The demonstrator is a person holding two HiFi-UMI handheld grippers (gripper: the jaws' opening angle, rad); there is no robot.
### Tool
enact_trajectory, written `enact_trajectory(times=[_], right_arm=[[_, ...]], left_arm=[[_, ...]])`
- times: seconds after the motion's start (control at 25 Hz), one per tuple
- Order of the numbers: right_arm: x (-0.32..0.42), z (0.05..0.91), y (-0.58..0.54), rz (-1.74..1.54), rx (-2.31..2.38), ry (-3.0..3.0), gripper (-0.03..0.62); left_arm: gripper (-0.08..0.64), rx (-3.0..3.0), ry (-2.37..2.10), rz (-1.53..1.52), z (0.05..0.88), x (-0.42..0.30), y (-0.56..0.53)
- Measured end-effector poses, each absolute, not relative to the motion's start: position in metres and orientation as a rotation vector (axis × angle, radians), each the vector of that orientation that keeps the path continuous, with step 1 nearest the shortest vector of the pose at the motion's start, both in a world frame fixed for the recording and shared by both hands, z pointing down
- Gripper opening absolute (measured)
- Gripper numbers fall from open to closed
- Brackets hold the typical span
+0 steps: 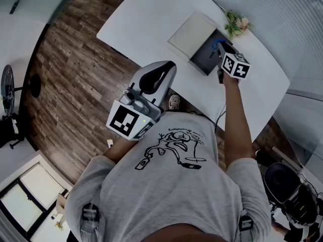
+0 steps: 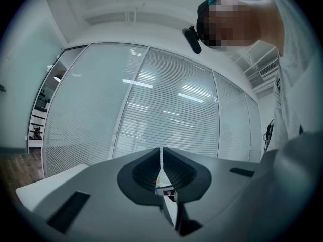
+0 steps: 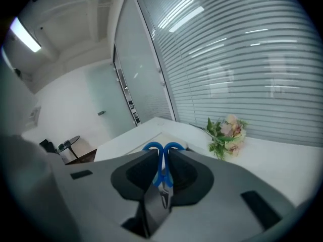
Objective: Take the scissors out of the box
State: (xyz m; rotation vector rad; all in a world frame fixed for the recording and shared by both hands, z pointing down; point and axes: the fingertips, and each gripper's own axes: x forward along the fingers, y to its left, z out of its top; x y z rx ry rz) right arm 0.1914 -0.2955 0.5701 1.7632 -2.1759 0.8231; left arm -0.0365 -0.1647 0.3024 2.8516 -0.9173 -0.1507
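The scissors (image 3: 162, 153) have blue handle loops and hang in the air, with my right gripper (image 3: 161, 174) shut on them just below the loops; the blades run back between the pads. In the head view the right gripper (image 1: 220, 48) is held above the open dark box (image 1: 203, 58), and the blue handles of the scissors (image 1: 217, 43) show at its tip. The box's pale lid (image 1: 193, 33) lies folded open beside it. My left gripper (image 1: 162, 70) hovers close to my body, short of the table. Seen from its own camera, the left gripper (image 2: 162, 171) is shut with nothing in it.
The box stands on a white curved table (image 1: 146, 24). A small bunch of flowers (image 1: 237, 23) lies at the table's far edge, right of the box, flowers (image 3: 225, 133). Wooden floor (image 1: 70, 69) is on the left, and a black chair (image 1: 290, 190) at lower right.
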Motion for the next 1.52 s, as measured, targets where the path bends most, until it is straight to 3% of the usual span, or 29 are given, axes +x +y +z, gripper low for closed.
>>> enact_trajectory(times=[0.8,1.52], right_arm=[[0.171,0.397,-0.211,0.291,1.847,-2.395,0.077],[0.163,0.301,-0.131,0.054,1.874,-2.551,0.078]], left_arm=[[0.028,2.894,-0.870,-0.160,0.293,-0.016,-0.147],[0.029,2.915,-0.869,-0.179,0.282,0.005,-0.139]])
